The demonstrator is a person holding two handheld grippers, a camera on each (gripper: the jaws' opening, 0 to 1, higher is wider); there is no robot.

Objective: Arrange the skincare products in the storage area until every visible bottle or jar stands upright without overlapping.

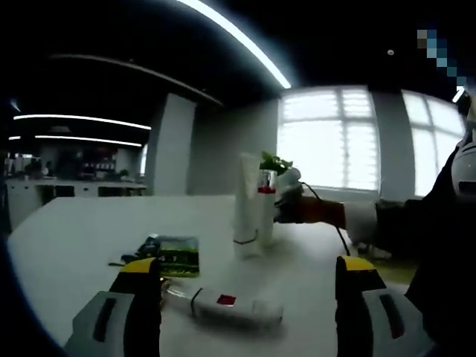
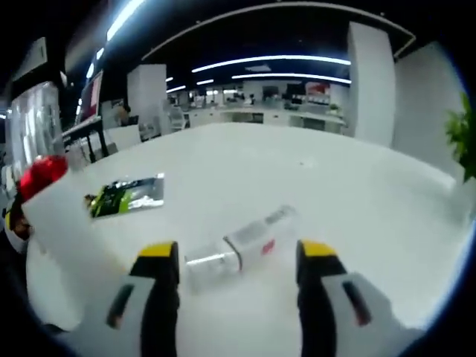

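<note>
Left gripper view: my left gripper (image 1: 248,297) sits low over the white tabletop (image 1: 82,223), jaws spread wide, holding nothing. Between the yellow-tipped jaws, toward 6 o'clock, a white tube with a red label (image 1: 227,305) lies on its side on the tabletop, clear cap end toward the left jaw. At 10 o'clock from it a green sachet (image 1: 172,255) lies flat. Just above centre, a tall white tube (image 1: 246,204) stands upright, and touching it on its right is a silvery bottle with a red band (image 1: 266,204), also upright. My right gripper (image 1: 291,195) comes in from 3 o'clock right at that bottle; can't tell if it grips it. A leafy plant (image 1: 274,161) shows behind them. Right gripper view: my right gripper (image 2: 238,260) has jaws wide apart, nothing between them. A clear bottle with a red mark (image 2: 242,248) lies on its side on the tabletop (image 2: 312,178) just ahead, between the jaw tips. The green sachet (image 2: 128,195) lies flat at 10 o'clock. At 9 o'clock, very close and blurred, a silvery container with a red part (image 2: 36,145) rises at the edge.
</note>
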